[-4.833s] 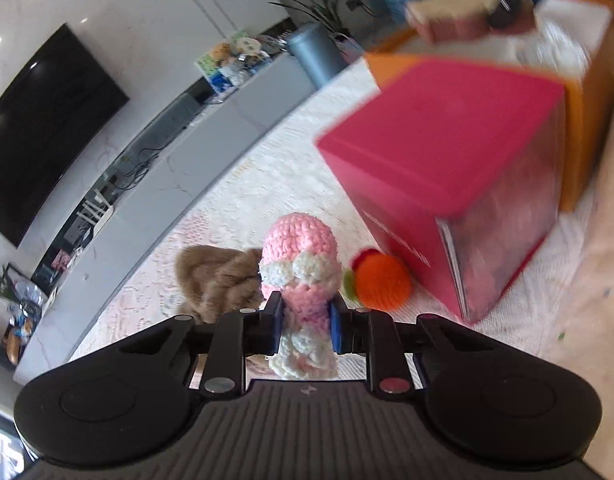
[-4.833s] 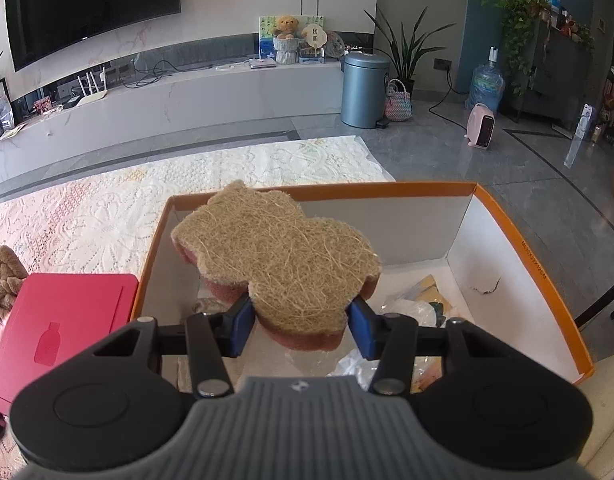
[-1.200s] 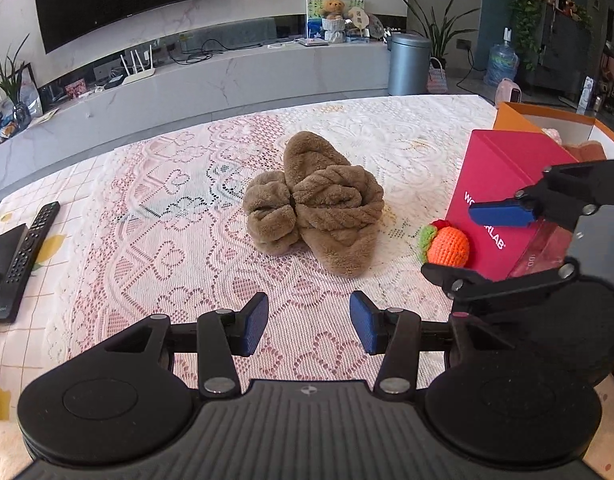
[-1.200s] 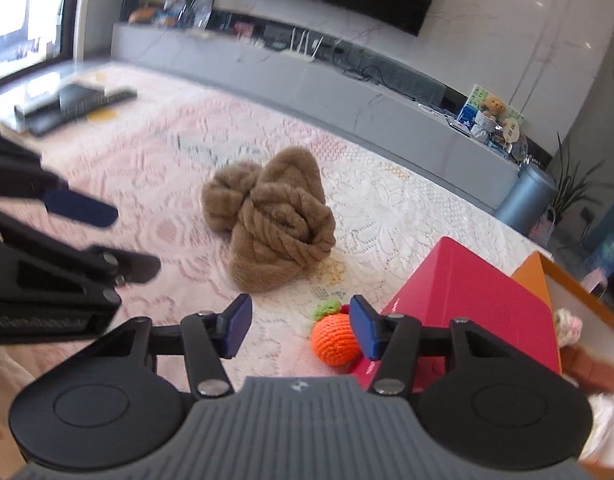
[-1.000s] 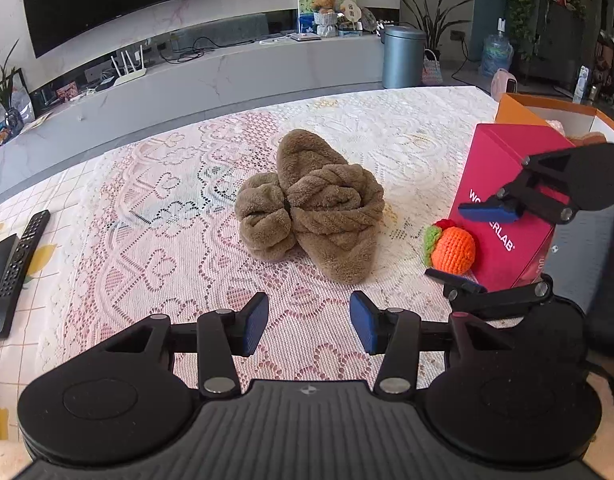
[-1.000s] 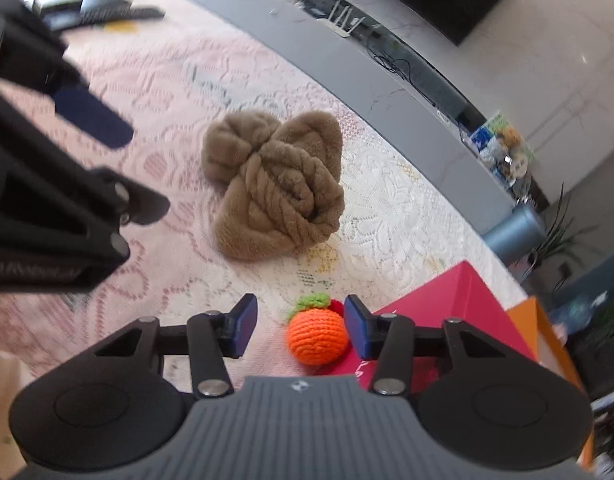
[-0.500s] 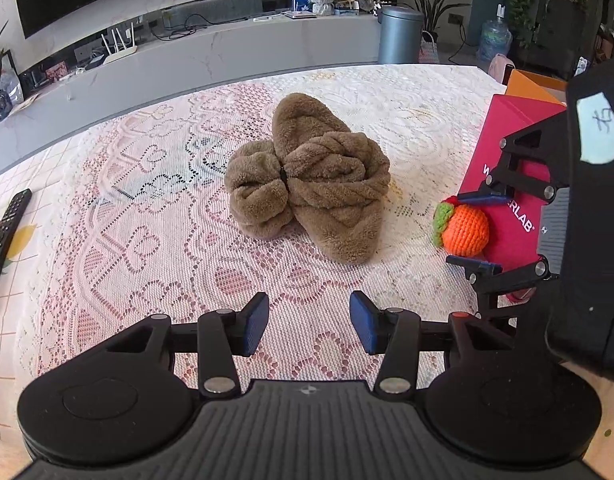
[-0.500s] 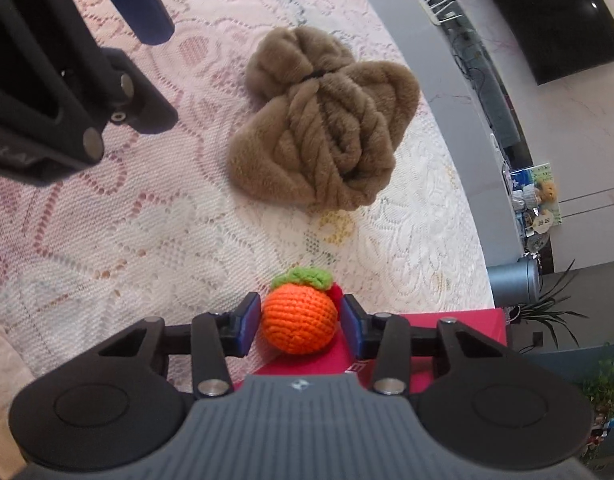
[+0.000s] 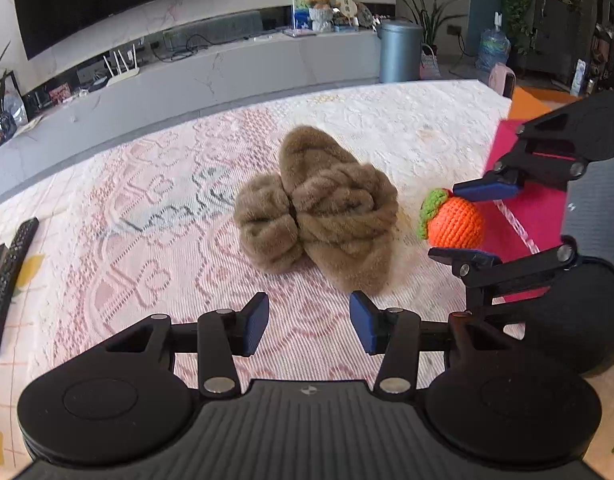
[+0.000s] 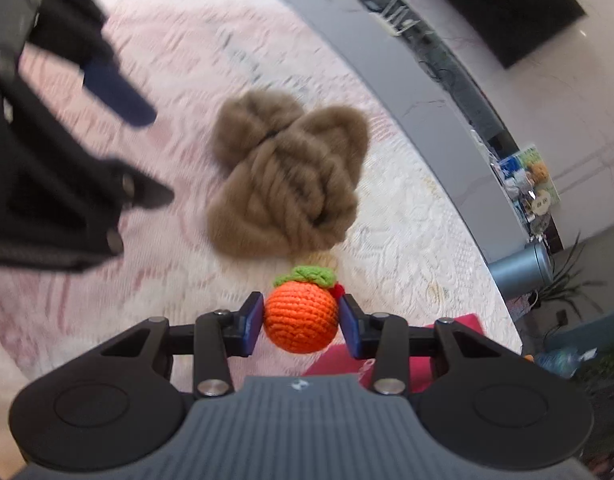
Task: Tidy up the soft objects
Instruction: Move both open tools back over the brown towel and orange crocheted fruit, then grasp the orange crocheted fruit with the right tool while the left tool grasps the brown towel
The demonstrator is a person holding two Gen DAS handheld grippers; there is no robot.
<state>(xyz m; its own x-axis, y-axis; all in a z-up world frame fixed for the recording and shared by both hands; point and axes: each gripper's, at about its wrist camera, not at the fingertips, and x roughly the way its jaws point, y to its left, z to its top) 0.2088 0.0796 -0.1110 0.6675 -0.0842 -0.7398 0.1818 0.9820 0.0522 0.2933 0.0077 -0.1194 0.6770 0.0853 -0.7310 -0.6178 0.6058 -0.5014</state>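
Between the blue pads of my right gripper [image 10: 301,322] sits an orange crochet ball [image 10: 299,332] with a green leaf top. The pads press on both of its sides. From the left wrist view the ball [image 9: 455,222] shows at the right, pinched top and bottom, in front of a pink box [image 9: 543,216]. A pair of brown plush slippers [image 9: 319,208] lies bundled on the lace tablecloth [image 9: 147,240]. My left gripper [image 9: 309,322] is open just short of them, with nothing between its fingers.
An orange box [image 9: 535,102] stands behind the pink one at the far right. A black remote [image 9: 7,268] lies at the table's left edge. Beyond the table are a grey TV bench and a grey bin [image 9: 401,54]. The right wrist view is motion-blurred.
My right gripper came down over the orange ball and its pads closed onto it. The left gripper stayed open near the slippers.
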